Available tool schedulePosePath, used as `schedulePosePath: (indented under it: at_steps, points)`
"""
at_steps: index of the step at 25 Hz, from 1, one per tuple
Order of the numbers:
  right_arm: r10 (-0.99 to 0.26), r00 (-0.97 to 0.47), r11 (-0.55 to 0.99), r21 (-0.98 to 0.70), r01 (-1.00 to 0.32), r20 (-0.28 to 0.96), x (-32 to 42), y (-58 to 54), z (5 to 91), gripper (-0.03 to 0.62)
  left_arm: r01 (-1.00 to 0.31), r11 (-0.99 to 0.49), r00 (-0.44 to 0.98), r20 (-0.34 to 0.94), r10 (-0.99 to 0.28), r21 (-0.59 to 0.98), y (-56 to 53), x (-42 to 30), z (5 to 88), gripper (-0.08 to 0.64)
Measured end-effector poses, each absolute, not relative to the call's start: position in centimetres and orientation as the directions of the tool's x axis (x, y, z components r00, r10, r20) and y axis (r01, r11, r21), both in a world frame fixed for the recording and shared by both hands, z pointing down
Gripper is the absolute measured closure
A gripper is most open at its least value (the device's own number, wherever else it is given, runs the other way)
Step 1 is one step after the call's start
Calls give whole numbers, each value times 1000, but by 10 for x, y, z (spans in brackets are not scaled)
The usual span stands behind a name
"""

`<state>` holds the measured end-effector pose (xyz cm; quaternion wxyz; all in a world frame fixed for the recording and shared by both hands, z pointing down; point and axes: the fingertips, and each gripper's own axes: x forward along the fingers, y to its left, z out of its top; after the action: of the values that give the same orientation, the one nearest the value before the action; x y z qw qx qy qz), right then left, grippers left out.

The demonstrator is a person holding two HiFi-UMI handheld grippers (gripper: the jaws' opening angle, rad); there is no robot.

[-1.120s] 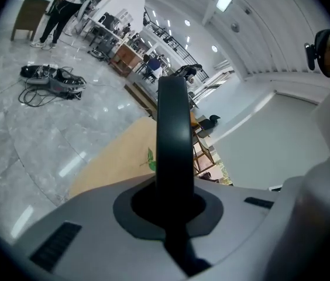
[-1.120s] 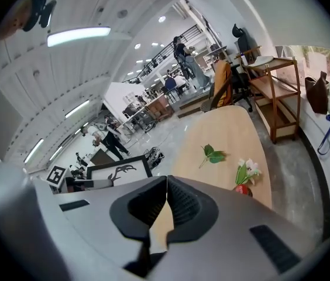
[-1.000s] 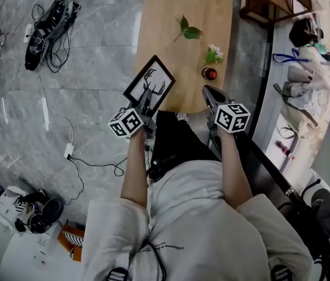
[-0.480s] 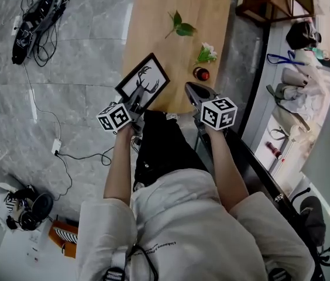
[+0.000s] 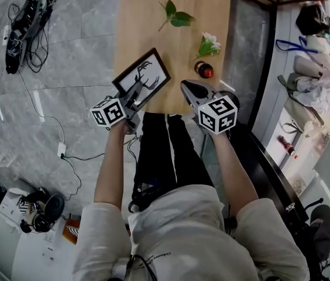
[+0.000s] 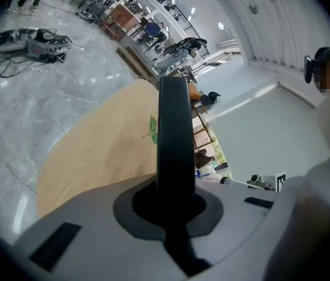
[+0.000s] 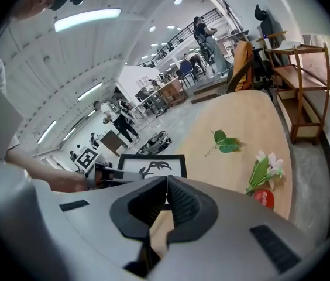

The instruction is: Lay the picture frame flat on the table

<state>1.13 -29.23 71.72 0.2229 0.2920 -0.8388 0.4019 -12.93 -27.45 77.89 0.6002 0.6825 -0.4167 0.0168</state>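
The picture frame is black with a white deer-antler print and lies over the near left corner of the wooden table. My left gripper is shut on its near edge. In the left gripper view the frame shows edge-on as a dark bar rising from between the jaws of the left gripper. I cannot tell whether the frame rests on the tabletop. My right gripper hovers over the table's near edge, shut with nothing in it. From the right gripper I see the frame facing up.
A green leaf, a white flower sprig and a small red object lie further along the table. Cables and a power strip sit on the marble floor to the left. A dark wooden shelf stands right of the table.
The left gripper has kept its hold and the frame has moved a little further onto the table. The right gripper has stayed shut near the table's edge.
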Motion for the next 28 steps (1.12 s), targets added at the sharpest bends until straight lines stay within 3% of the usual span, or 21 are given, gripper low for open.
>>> schedulePosePath:
  at_steps: [6,14,22,28]
  points:
    - [-279,-729,506,-549,-665,625,17,-281,759,558,-535,65,724,496,-480,843,-292,-109,831,532]
    - [-323,-696,348,-603,-718,642,16,-284,814,558,-518,18,799,491,-348,855,-315,-90,872,532]
    - [-392,-651,225,-618,-753,650,-9,-307,867,557,-477,58,828,471,-306,877,-324,-87,894,532]
    - [-360,-627,205,-597,-776,691,-25,-328,907,557,-477,97,817,481,-317,874,-323,-93,906,531]
